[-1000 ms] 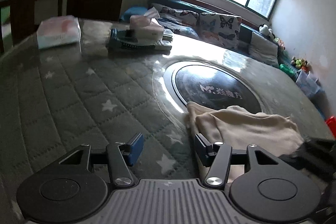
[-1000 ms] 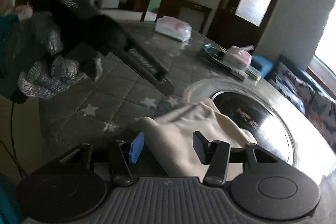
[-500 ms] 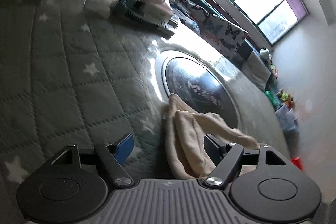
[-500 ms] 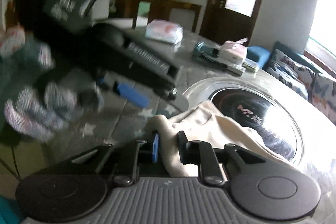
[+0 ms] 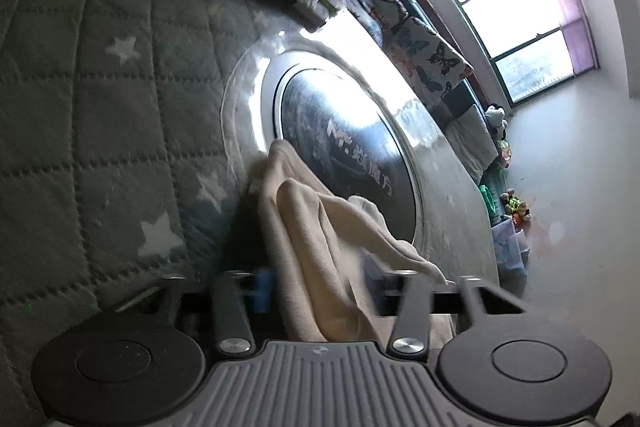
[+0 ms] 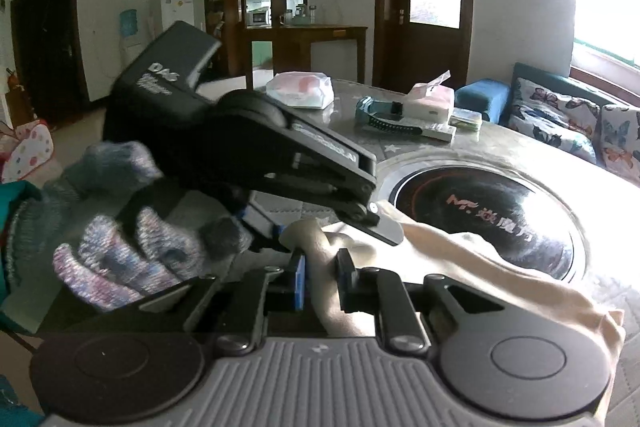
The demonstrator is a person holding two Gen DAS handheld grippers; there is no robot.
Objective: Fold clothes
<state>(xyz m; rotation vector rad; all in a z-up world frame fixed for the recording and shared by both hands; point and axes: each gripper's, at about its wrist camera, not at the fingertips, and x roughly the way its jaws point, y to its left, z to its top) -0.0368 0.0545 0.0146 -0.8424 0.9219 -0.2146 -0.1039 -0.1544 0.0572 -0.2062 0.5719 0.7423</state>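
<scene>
Your right tongs [image 6: 320, 277] were nearly shut, the blue and black pads pinching a bunched fold of the cream cloth [image 6: 460, 259]. Your left tongs [image 5: 320, 287] had just been closing, with the same cloth [image 5: 304, 227] between the jaws; motion blur hid whether the pads pressed on it. In the right view, your gloved left hand [image 6: 120, 251] held the left tongs just beside the right pair, over the same edge of cloth. The cloth lay crumpled on the quilted, star-printed table cover [image 5: 80, 107], draped partly over the rim of the round black hotplate [image 6: 480, 207] set in the table. Farther back stood a tissue pack [image 6: 300, 91] and a tissue box [image 6: 432, 97].
</scene>
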